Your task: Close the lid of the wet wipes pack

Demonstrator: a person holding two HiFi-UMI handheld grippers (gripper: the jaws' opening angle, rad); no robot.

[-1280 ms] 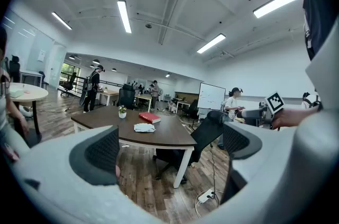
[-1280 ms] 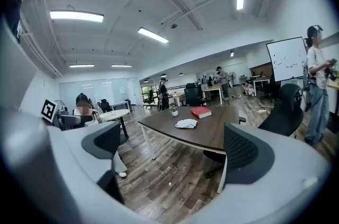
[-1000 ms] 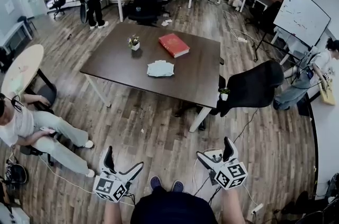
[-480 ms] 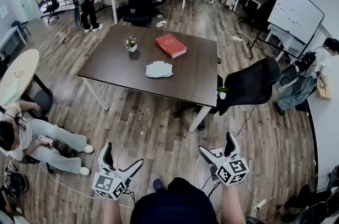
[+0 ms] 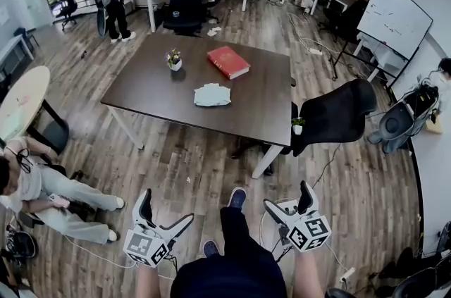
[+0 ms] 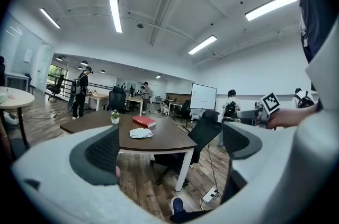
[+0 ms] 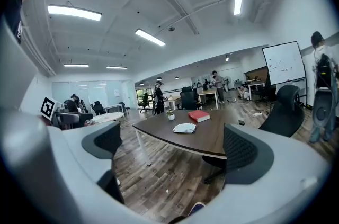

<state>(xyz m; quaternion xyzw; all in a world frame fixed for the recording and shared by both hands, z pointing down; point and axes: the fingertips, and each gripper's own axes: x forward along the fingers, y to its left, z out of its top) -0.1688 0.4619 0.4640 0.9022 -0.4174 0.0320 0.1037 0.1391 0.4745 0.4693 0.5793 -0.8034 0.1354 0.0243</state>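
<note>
Evidently the person is walking toward the dark brown wooden worktop [image 5: 162, 89]: a blue shoe [image 5: 237, 196] has swung forward between the grippers since half a second ago, and the worktop sits a touch closer in the head view. The pale, crumpled-looking wet wipes pack [image 5: 213, 94] has not moved. It lies on the worktop just beside the red hardback book [image 5: 228, 61], on the side nearer the person, and is well apart from both grippers. The left gripper [image 5: 168, 208] and the right gripper [image 5: 287, 196] hang low with jaws spread wide and nothing between them. So the task is only in its approach, and whether the lid stands open is too small to tell from here.
</note>
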